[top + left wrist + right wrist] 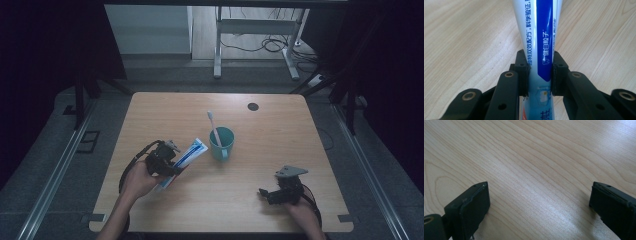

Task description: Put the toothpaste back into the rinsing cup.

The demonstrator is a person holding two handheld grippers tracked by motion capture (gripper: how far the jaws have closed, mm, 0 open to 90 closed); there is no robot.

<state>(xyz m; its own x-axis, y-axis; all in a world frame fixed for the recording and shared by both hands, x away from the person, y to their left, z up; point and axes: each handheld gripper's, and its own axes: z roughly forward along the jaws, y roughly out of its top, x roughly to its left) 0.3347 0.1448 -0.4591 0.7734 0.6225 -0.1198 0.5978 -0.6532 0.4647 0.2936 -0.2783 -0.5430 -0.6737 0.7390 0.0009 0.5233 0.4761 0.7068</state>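
Observation:
A white and blue toothpaste tube is held in my left gripper, left of the cup. In the left gripper view both pads press on the toothpaste tube, which runs up and away from my left gripper. A teal cup stands mid-table with a white toothbrush upright in it. Near the front right my right gripper rests low over the wood. In the right gripper view my right gripper stands open with bare table between its jaws.
The wooden table has a small dark round cap near its far edge. Beyond the table stand a desk frame and cables on the floor.

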